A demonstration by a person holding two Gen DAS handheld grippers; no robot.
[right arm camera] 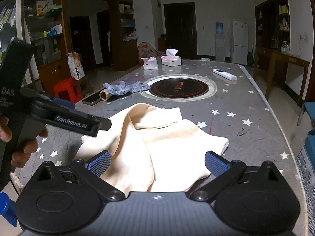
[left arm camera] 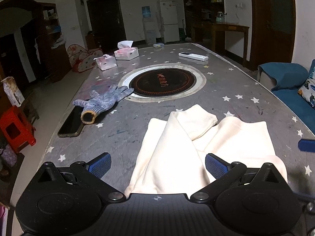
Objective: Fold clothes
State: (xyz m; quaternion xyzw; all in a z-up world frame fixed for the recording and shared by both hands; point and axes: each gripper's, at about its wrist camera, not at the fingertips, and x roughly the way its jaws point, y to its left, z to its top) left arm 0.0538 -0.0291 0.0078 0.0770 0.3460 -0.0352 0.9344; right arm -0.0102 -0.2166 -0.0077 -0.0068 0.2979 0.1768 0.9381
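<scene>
Softly rumpled cream garment [left arm camera: 177, 147], star-printed grey table [left arm camera: 236, 90], knitted glove [left arm camera: 104, 100]

Home dining room, fridge [left arm camera: 169, 20] (water dispenser [left arm camera: 148, 26] beside)

in my left view bare table [left arm camera: 126, 133] lies open at centre left, between the cream garment [left arm camera: 177, 147] and the phone [left arm camera: 71, 122] with the knit glove [left arm camera: 104, 102] at middle left. in my right view open tabletop fills the right side, past the garment up to the remote [right arm camera: 224, 74] at upper right; my left gripper's body blocks the left edge.
</scene>
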